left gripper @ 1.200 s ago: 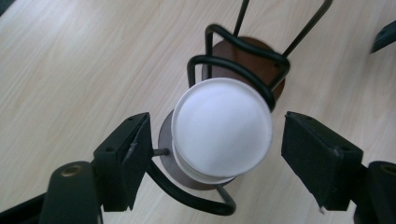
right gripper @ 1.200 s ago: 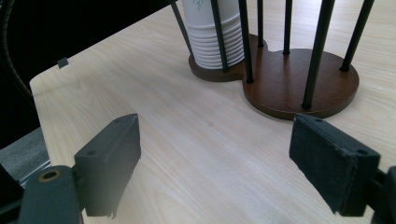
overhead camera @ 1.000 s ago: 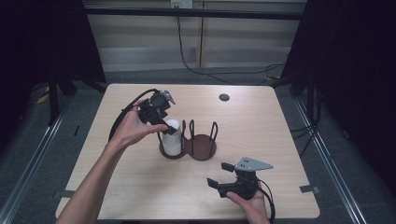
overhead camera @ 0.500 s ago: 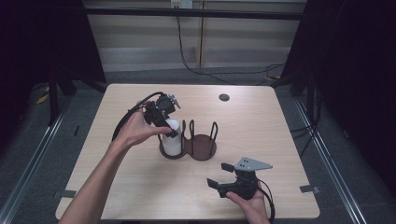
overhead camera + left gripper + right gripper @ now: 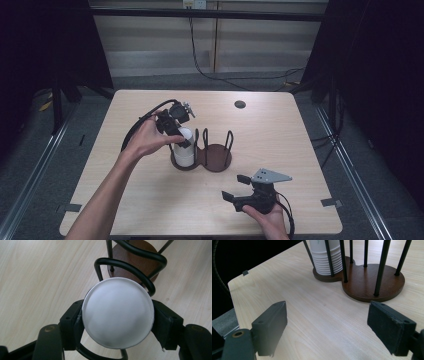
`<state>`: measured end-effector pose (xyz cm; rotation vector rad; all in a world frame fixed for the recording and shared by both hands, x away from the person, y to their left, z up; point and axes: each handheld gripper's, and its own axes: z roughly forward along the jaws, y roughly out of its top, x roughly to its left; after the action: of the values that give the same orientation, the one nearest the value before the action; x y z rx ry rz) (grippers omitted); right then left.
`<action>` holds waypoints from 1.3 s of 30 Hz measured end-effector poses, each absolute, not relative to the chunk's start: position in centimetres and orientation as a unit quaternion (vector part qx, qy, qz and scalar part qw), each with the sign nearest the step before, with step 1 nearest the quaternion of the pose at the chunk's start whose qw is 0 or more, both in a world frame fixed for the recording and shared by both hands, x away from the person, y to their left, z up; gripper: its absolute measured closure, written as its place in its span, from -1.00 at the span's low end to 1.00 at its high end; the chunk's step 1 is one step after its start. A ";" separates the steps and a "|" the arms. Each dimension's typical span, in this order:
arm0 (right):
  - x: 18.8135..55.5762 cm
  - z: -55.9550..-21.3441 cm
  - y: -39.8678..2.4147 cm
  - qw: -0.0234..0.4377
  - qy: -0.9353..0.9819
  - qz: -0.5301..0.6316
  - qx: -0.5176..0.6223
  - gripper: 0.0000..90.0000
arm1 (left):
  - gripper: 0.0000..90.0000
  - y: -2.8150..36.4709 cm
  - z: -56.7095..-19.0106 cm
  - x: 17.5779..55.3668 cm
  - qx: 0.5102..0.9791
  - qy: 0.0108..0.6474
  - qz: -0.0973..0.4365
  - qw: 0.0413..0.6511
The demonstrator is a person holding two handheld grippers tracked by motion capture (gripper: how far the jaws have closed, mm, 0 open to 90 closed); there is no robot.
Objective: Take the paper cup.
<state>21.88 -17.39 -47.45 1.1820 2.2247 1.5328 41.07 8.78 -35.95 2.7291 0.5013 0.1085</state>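
A stack of white paper cups (image 5: 184, 153) stands upside down in the left ring of a black wire holder on a brown wooden base (image 5: 217, 159). My left gripper (image 5: 183, 136) comes down on the stack from above. Its jaws have just been closing, and the pads now press on both sides of the top cup (image 5: 117, 315). In the left gripper view the holder's wire loops (image 5: 130, 267) curve just beyond the cup. My right gripper (image 5: 235, 187) lies on the table near the front right, open, with nothing between its pads (image 5: 270, 325). It faces the holder (image 5: 372, 282) and the cups (image 5: 325, 257).
A small dark round disc (image 5: 240, 104) lies near the table's far edge. The left gripper's black cable (image 5: 142, 122) loops over the table (image 5: 300, 140) behind the hand. The holder's right ring holds nothing. Dark curtains flank the table on both sides.
The left gripper has come down a little towards the cup stack and its jaws have closed round the top cup. The right gripper has kept still.
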 end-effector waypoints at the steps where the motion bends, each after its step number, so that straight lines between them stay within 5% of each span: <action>1: 21.9 -47.5 -17.4 0.096 0.751 0.517 0.399 -0.65 | -0.24 8.7 -36.0 41.0 0.965 0.180 0.039 0.184; 39: 21.9 -47.5 -17.2 0.092 0.751 0.519 0.399 -0.64 | -0.18 9.9 -33.1 40.6 0.959 0.190 0.046 0.206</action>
<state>21.91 -17.24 -47.51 1.1835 2.2289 1.5407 40.60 9.92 -33.07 2.6713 0.5305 0.1275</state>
